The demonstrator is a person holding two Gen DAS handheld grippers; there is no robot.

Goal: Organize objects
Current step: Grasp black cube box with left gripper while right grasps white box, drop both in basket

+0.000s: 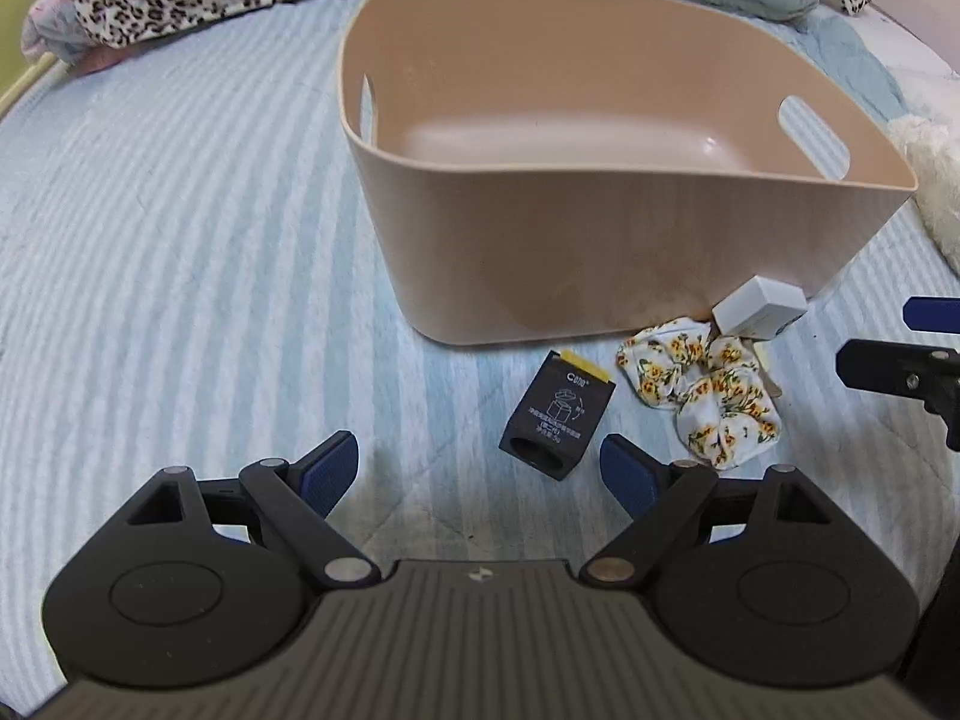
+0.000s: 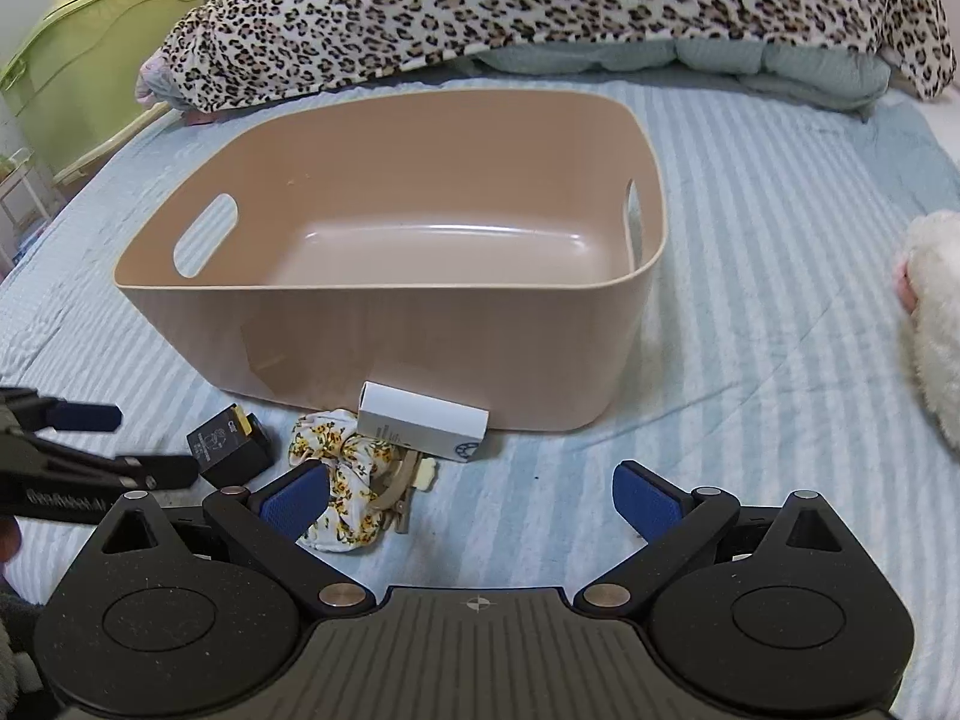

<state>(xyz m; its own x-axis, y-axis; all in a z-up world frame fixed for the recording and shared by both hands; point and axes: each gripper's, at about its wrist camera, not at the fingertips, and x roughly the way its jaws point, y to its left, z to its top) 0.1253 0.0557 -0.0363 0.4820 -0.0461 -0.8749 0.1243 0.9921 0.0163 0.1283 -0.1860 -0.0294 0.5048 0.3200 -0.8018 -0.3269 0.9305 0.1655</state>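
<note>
A tan plastic bin with handle cut-outs stands empty on the striped bed. In front of it lie a small black box, a floral scrunchie, a white box and a beige hair clip. My left gripper is open and empty, just short of the black box. My right gripper is open and empty, with its left finger beside the scrunchie.
A leopard-print blanket and a pale green quilt are piled at the far side of the bed. A white plush toy lies at the right. A green cabinet stands beyond the bed's left edge.
</note>
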